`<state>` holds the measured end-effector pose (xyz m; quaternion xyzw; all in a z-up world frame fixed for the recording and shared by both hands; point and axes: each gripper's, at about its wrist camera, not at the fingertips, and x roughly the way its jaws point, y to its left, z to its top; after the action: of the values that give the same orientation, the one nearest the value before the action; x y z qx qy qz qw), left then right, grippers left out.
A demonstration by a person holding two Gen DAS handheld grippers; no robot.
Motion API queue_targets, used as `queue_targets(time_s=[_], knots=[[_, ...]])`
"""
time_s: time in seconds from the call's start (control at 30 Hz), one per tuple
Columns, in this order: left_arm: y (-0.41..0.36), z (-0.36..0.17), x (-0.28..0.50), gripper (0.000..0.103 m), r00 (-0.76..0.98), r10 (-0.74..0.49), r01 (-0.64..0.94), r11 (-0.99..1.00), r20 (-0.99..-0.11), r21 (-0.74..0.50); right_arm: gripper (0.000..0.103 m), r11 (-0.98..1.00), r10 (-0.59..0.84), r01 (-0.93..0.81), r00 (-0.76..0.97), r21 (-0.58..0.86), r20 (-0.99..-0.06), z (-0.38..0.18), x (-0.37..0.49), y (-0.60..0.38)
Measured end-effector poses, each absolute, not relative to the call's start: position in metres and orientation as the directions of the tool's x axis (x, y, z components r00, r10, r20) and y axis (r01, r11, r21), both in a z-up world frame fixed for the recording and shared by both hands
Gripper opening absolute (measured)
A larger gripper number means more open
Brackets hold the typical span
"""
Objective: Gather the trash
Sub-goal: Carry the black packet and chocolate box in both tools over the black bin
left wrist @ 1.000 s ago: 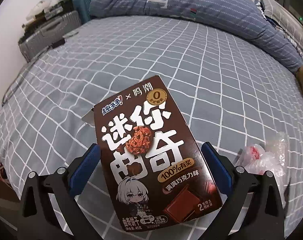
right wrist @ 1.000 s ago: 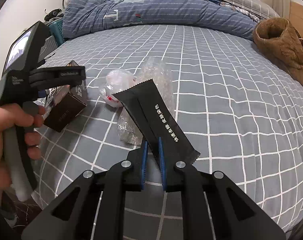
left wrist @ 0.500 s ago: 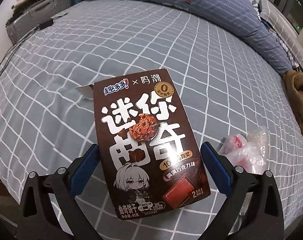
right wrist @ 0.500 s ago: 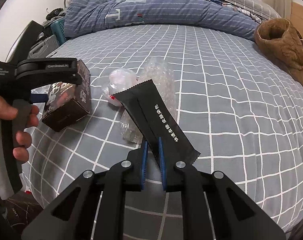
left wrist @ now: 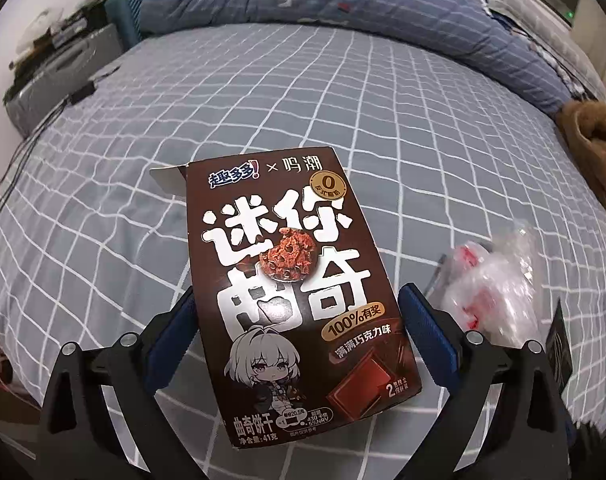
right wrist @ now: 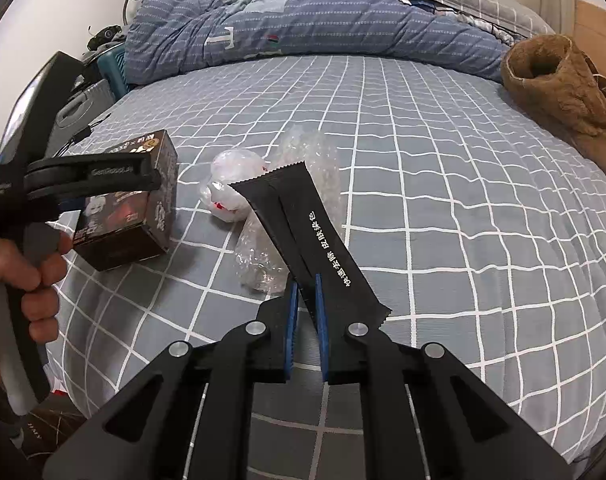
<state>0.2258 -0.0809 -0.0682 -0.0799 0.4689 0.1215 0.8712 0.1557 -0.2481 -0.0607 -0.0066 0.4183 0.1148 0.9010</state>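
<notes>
A brown cookie box (left wrist: 287, 280) with white lettering sits between the blue pads of my left gripper (left wrist: 297, 300), which is shut on its two sides. In the right wrist view the same box (right wrist: 143, 220) hangs tilted just over the checked sheet, under the left gripper (right wrist: 143, 176) that a hand holds. My right gripper (right wrist: 305, 292) pinches the lower end of a long black sachet (right wrist: 303, 224), and its jaws are closing on it. A crumpled white and red plastic bag (right wrist: 231, 188) and clear plastic wrap (right wrist: 311, 160) lie on the bed behind the sachet.
The grey checked bed sheet (right wrist: 463, 208) fills both views. A blue striped quilt (right wrist: 323, 20) lies bunched along the far side. A brown fluffy garment (right wrist: 563, 88) sits at the right. A grey suitcase (left wrist: 63, 76) and a cable (left wrist: 23, 152) are at the left edge.
The left gripper has rolled and shifted a little with the cookie box still in it. The right gripper and the black sachet have stayed in place.
</notes>
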Motion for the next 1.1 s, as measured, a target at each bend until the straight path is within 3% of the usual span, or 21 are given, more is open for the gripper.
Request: queue_targets(time_s=[0.5, 1.1], knots=[[-0.089, -0.054, 0.16, 0.095, 0.574, 0.01, -0.125, 0.989, -0.819, -0.076, 0.003, 0.979, 0.174, -0.198, 0.67, 0.052, -0.722, -0.04, 0.124, -0.247], [-0.101, -0.023, 0.083, 0.095, 0.612, -0.029, -0.009, 0.999, -0.79, -0.044, 0.003, 0.98, 0.19, -0.174, 0.662, 0.099, -0.725, -0.01, 0.057, -0.234]])
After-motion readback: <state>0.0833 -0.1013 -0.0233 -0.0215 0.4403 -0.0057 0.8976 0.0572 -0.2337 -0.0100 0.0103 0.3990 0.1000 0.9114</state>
